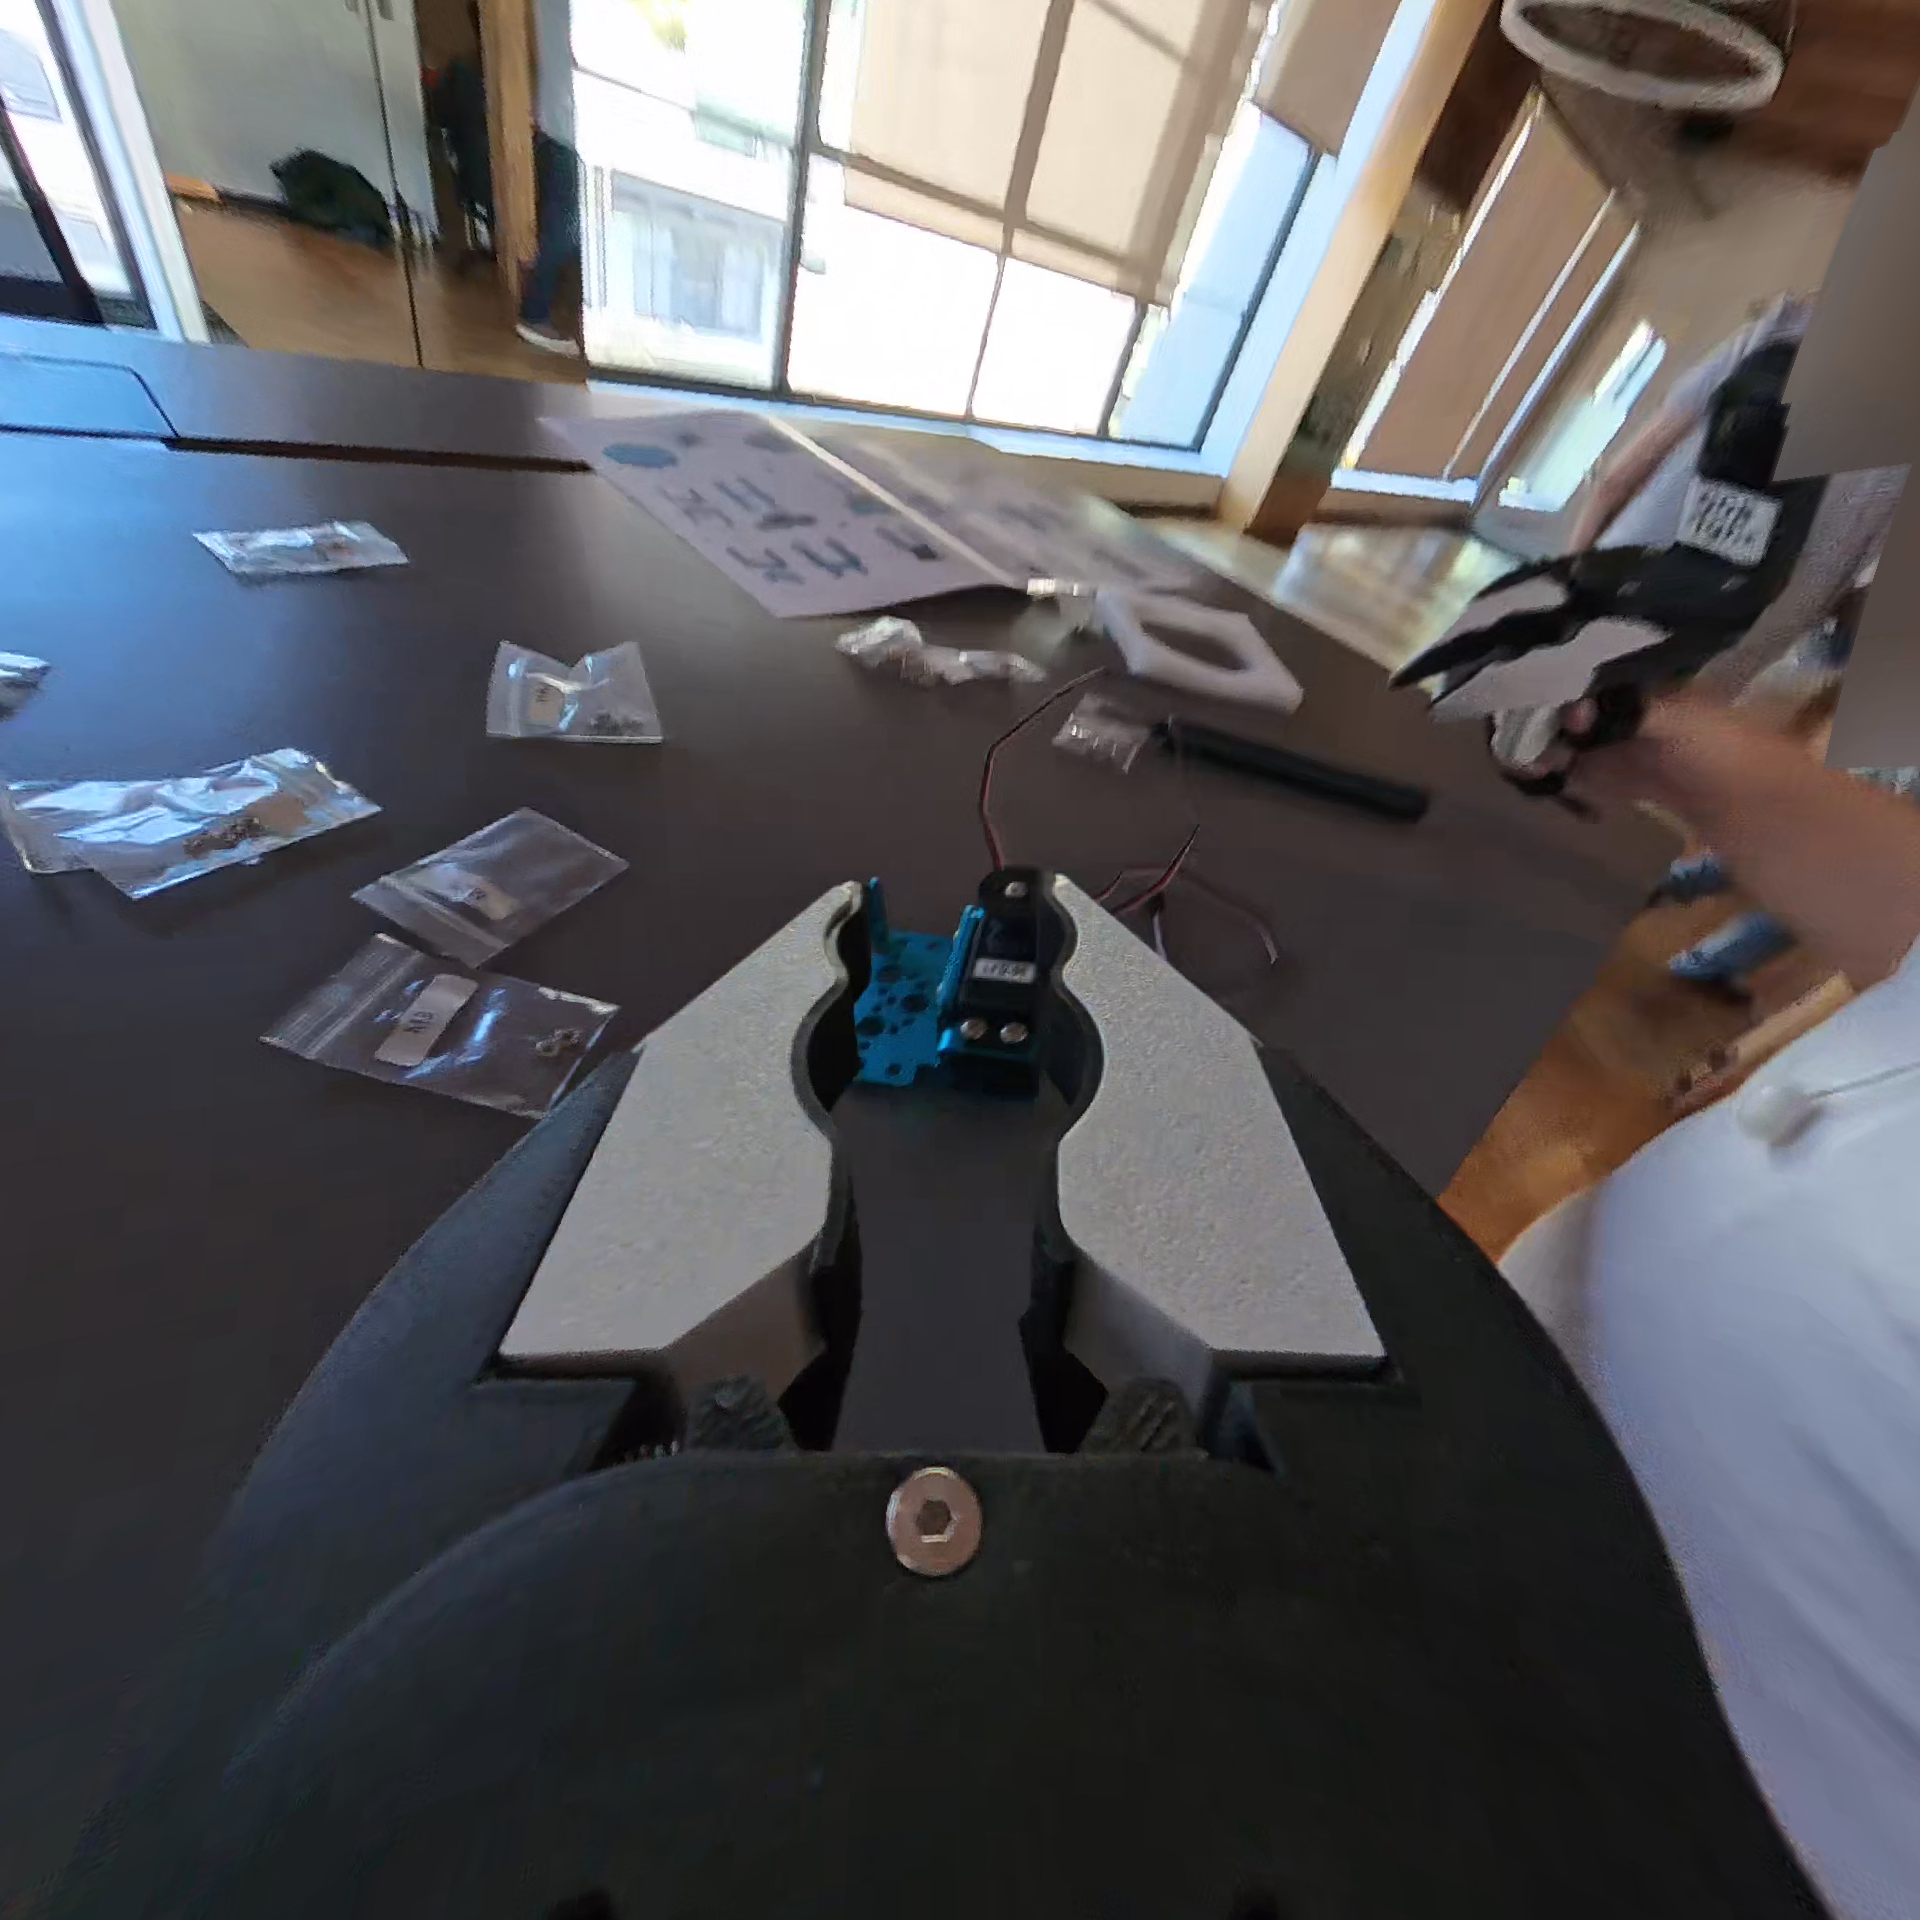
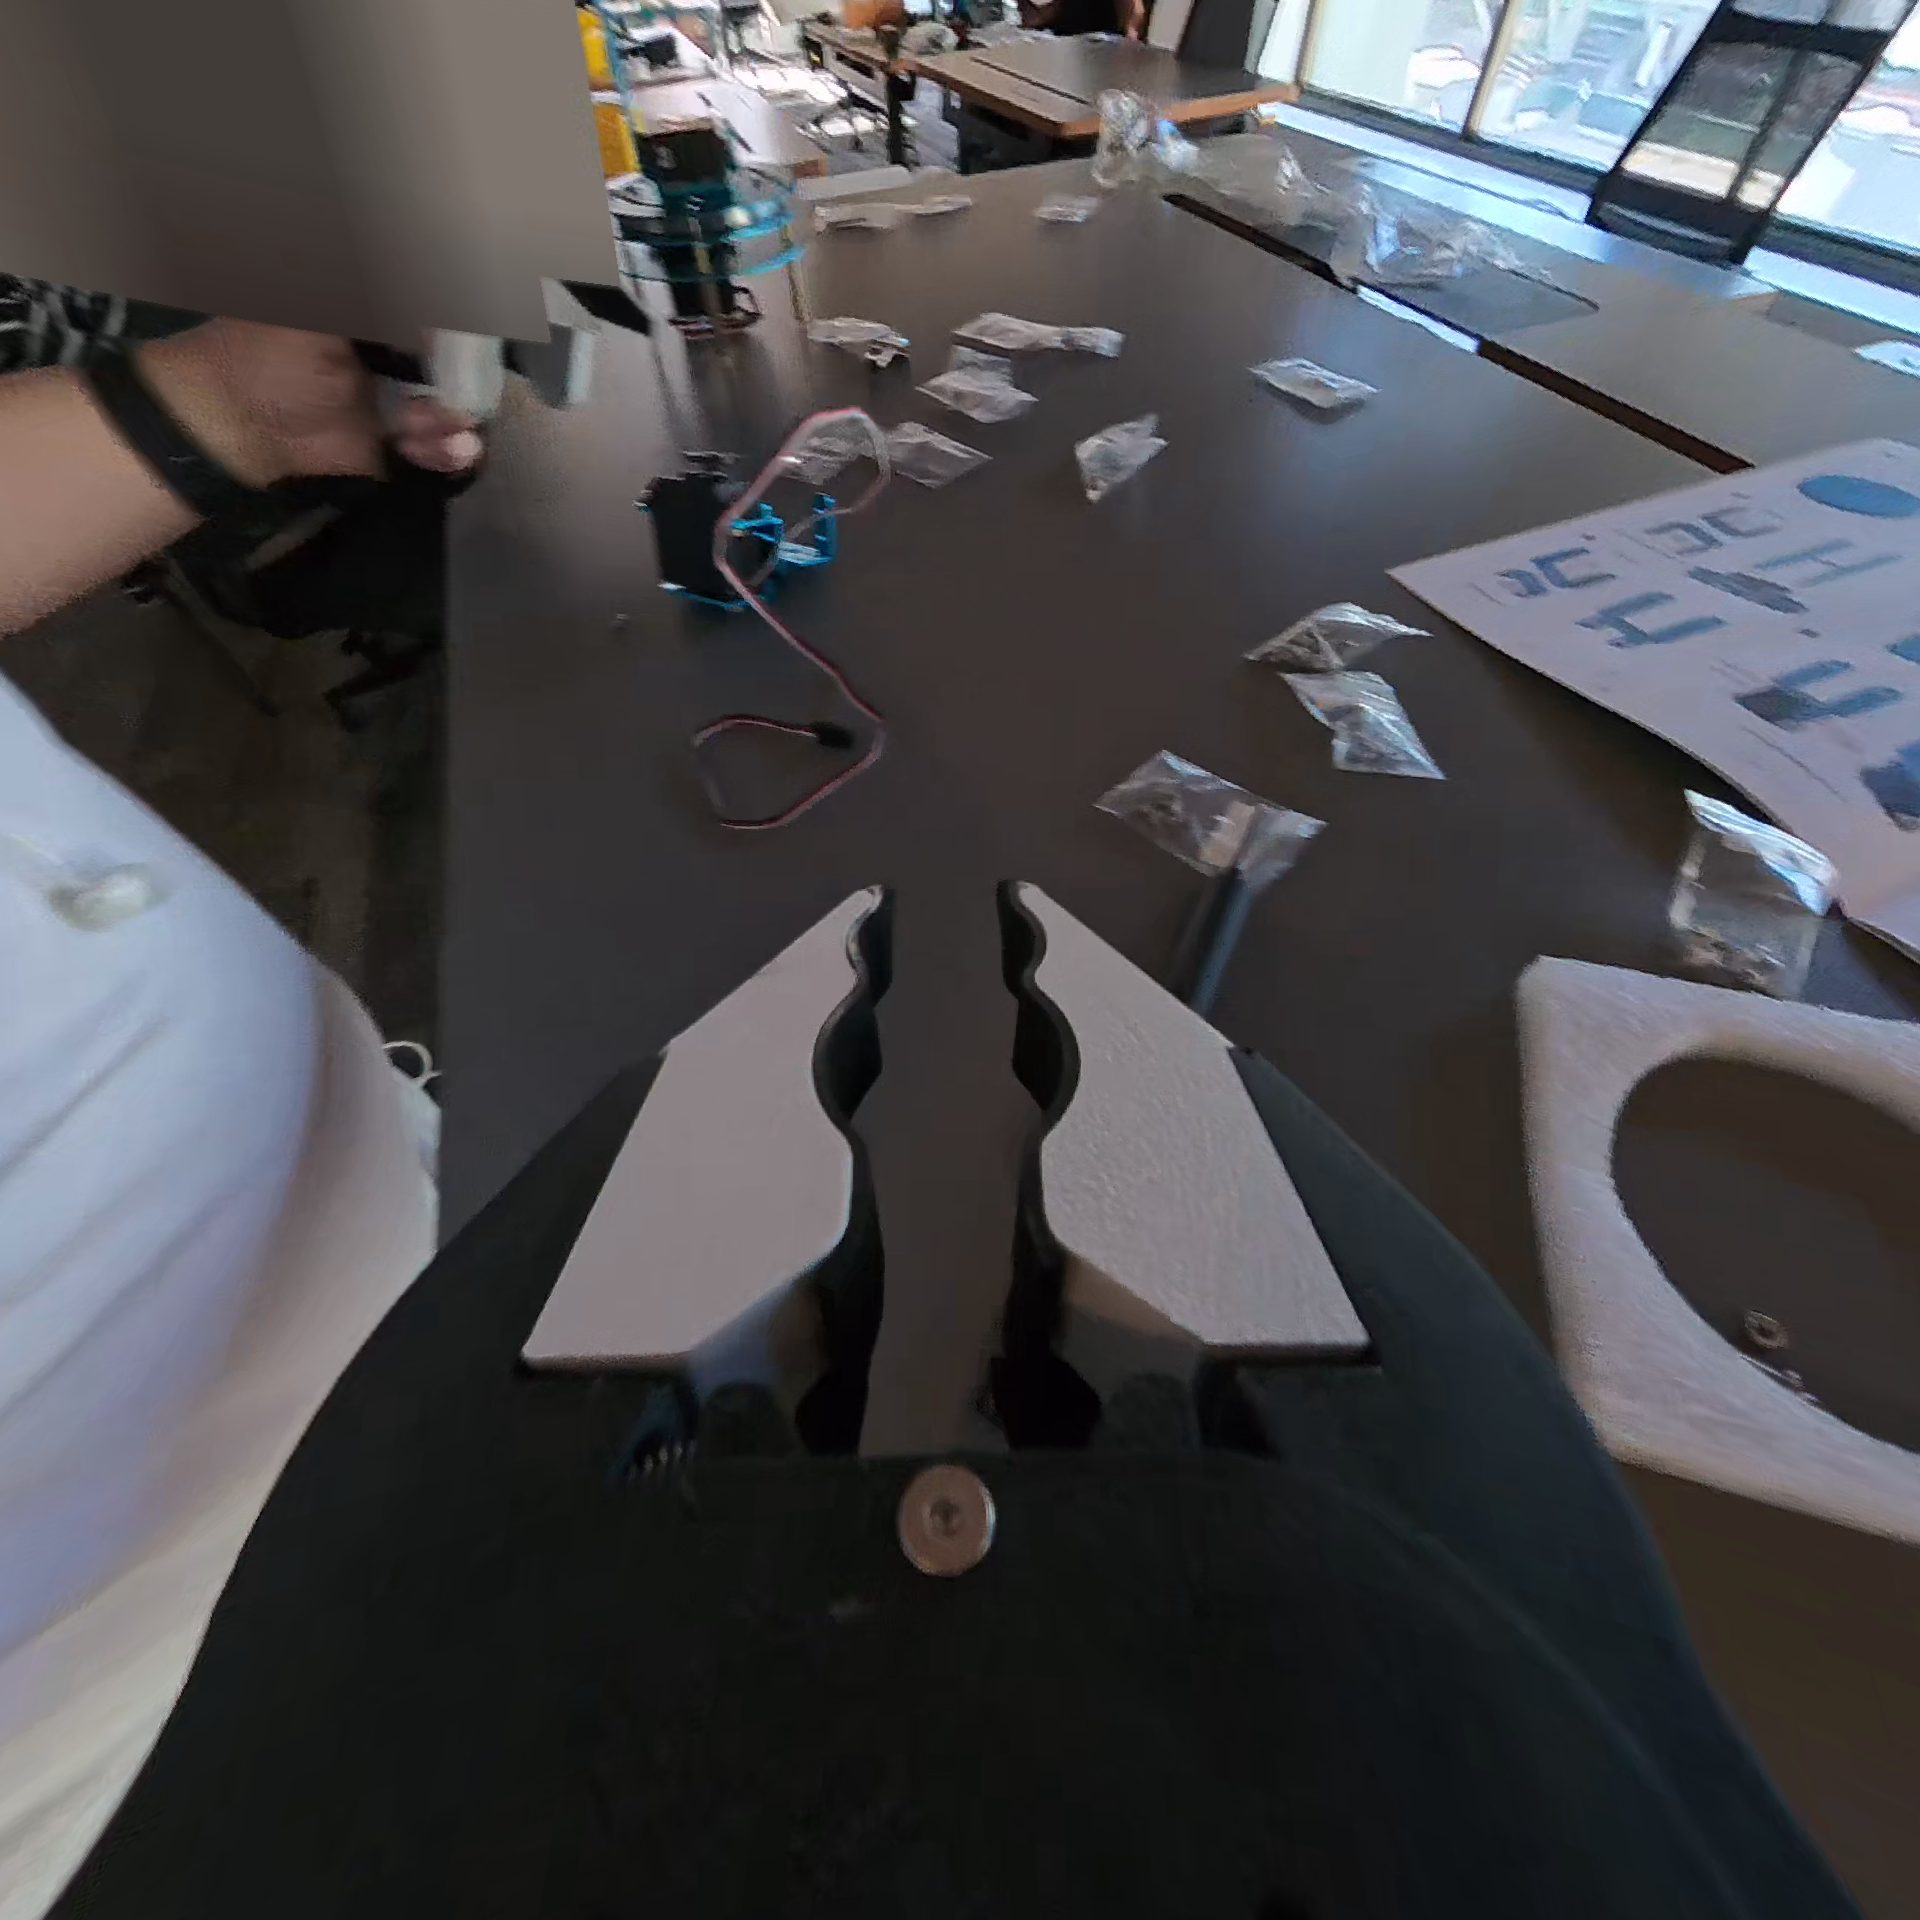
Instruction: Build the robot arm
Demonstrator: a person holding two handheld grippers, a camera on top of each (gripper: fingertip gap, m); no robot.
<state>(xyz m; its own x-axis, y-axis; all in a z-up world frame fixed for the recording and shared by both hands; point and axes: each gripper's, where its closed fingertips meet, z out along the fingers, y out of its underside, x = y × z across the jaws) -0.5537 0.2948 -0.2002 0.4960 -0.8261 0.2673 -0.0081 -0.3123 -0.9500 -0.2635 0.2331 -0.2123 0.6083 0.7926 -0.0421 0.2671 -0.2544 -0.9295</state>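
The left gripper (image 1: 956, 904) stands with its jaws spread fairly wide around a small assembly on the dark table (image 1: 312, 1195): a black servo (image 1: 1000, 961) bolted to a blue perforated metal bracket (image 1: 894, 1003). The servo lies against the right finger, the bracket's upright tab just beside the left finger; whether the fingers actually press on it cannot be told. In the right wrist view the same servo (image 2: 686, 540) and bracket (image 2: 795, 551) stand free on the table at about 11 o'clock, well apart from the right gripper (image 2: 940, 899), whose jaws are narrow but parted with nothing between them. A red, white and dark wire (image 2: 790, 727) loops from the servo toward that gripper. The servo carries a small white sticker with print. Clear zip bags (image 1: 442, 1023) of small hardware, some with white labels, lie scattered at 9 to 11 o'clock in the left wrist view. A printed sheet (image 2: 1714, 623) with blue diagrams lies at 2 o'clock of the right gripper, a white foam frame (image 2: 1579, 1195) with a round cutout at 3 o'clock, and a black rod (image 2: 1216, 935) just beside its right finger.
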